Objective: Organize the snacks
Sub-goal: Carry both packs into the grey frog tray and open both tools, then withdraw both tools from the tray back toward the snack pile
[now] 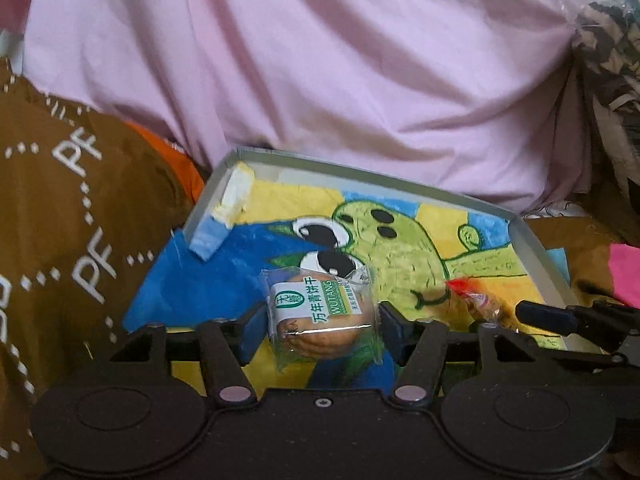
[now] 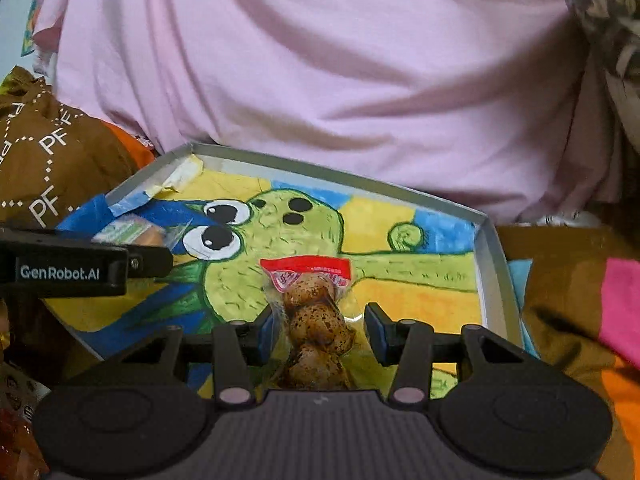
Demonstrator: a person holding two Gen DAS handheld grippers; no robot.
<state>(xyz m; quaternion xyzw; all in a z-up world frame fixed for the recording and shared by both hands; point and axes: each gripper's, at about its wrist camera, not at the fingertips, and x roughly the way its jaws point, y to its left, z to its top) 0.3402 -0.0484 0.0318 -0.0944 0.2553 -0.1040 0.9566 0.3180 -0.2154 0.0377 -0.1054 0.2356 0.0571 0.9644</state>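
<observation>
A shallow grey box lined with a frog drawing lies in front of both grippers; it also shows in the right wrist view. My left gripper has its jaws on both sides of a wrapped round biscuit with a green and white label, over the box's near left part. My right gripper has its jaws on both sides of a clear packet of brown spotted eggs with a red top seal, over the box's middle. That packet shows at the right in the left wrist view.
A pink sheet rises behind the box. A brown bag printed "PF" lies left of it, with something orange beside it. Pink and orange cloth lies to the right. More snack packets sit at the lower left.
</observation>
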